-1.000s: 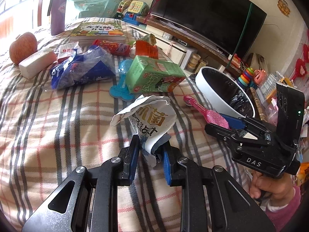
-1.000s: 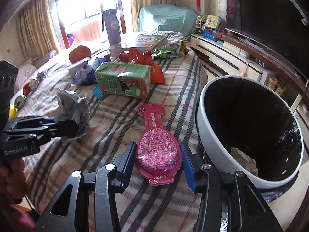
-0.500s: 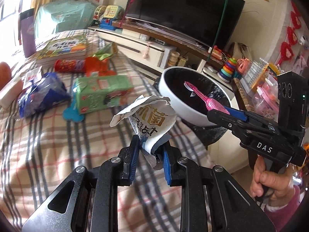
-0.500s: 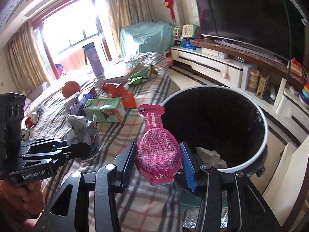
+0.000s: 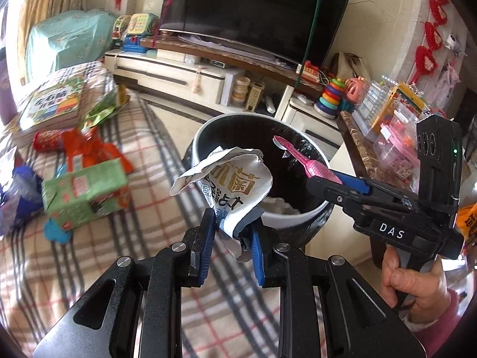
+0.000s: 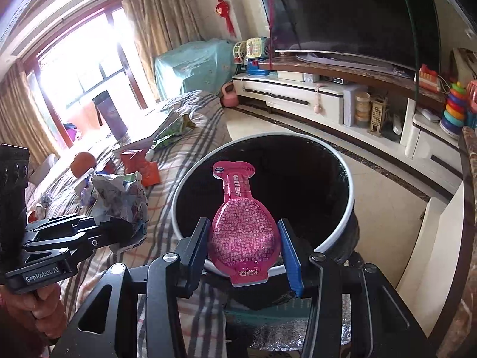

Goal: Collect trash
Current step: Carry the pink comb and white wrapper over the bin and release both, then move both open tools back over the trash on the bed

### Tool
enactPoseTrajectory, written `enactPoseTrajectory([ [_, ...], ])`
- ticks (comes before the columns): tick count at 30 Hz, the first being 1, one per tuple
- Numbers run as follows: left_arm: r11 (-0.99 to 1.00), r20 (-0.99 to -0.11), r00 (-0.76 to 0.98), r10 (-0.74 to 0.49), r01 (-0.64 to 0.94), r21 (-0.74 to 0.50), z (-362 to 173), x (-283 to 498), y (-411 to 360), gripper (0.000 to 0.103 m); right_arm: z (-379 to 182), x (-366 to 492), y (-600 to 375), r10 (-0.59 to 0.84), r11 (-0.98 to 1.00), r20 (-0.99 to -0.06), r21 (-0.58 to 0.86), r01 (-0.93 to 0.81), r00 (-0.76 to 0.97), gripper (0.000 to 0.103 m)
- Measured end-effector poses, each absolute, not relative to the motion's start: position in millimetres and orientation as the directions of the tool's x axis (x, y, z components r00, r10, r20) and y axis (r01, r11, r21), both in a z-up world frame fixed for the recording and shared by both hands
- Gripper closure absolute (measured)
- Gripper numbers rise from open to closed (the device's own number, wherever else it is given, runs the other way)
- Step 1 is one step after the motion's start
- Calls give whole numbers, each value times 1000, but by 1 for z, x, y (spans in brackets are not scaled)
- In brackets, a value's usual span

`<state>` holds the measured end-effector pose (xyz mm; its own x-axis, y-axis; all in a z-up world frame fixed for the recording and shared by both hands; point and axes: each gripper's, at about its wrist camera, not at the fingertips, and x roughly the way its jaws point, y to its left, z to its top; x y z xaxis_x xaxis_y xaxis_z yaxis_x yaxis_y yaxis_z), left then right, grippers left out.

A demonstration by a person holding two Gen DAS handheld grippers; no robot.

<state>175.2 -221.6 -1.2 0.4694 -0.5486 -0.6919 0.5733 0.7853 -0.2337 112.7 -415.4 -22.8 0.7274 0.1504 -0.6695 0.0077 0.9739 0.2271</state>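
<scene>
My left gripper (image 5: 231, 234) is shut on a crumpled white wrapper (image 5: 232, 183) with gold characters, held just before the near rim of the round white bin (image 5: 280, 216), which has a black liner. My right gripper (image 6: 244, 244) is shut on a pink pouch (image 6: 244, 226) and holds it over the bin's (image 6: 342, 164) near rim. The pink pouch (image 5: 310, 167) also shows in the left wrist view, over the bin's right side, in the right gripper (image 5: 342, 182). The left gripper (image 6: 119, 229) with the wrapper (image 6: 119, 200) shows at left in the right wrist view. White paper lies inside the bin.
The plaid bed (image 5: 143, 185) at left carries a green carton (image 5: 83, 194), orange wrappers (image 5: 86, 146), a blue bag (image 5: 18, 191), books (image 5: 50, 104) and an apple (image 6: 83, 162). A TV stand (image 6: 328, 95) and toy shelves (image 5: 387, 110) stand behind the bin.
Both grippers have moved from over the bed toward the bin, each with its piece of trash. The pink pouch now hangs over the bin's opening.
</scene>
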Motion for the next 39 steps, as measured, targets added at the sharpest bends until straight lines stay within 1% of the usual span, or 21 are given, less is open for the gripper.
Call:
enactPoseTrajectory([
  [12, 769, -701, 452, -552, 600, -218, 5, 197, -254, 82, -23, 132, -439, 118, 975, -678, 218, 46, 725, 56],
  [25, 770, -724, 432, -537, 602, -213, -5, 219, -273, 81, -27, 153, -452, 116, 973, -695, 224, 60, 710, 56],
  [27, 773, -731, 432, -528, 602, -203, -7, 220, -276, 73, -28, 156, -454, 116, 972, -699, 225, 64, 705, 55],
  [28, 775, -733, 435, -523, 600, -197, -8, 221, -276, 71, -29, 158, -455, 119, 971, -701, 230, 66, 703, 55],
  [30, 782, -736, 437, -516, 591, -198, -10, 221, -275, 63, -30, 159, -459, 128, 966, -701, 248, 71, 702, 55],
  [31, 785, -737, 437, -515, 587, -201, -11, 222, -274, 62, -31, 160, -461, 133, 964, -701, 255, 73, 701, 54],
  [35, 791, -733, 441, -517, 574, -212, -13, 219, -265, 54, -29, 158, -461, 137, 960, -693, 268, 76, 708, 43],
  [36, 793, -731, 444, -518, 571, -215, -13, 216, -262, 52, -29, 156, -460, 139, 960, -689, 270, 75, 711, 38],
  [37, 795, -728, 448, -518, 567, -216, -13, 214, -259, 50, -28, 154, -458, 141, 959, -686, 273, 73, 714, 35],
  [39, 799, -724, 454, -519, 558, -223, -13, 208, -252, 46, -27, 151, -454, 148, 958, -680, 280, 68, 718, 25],
])
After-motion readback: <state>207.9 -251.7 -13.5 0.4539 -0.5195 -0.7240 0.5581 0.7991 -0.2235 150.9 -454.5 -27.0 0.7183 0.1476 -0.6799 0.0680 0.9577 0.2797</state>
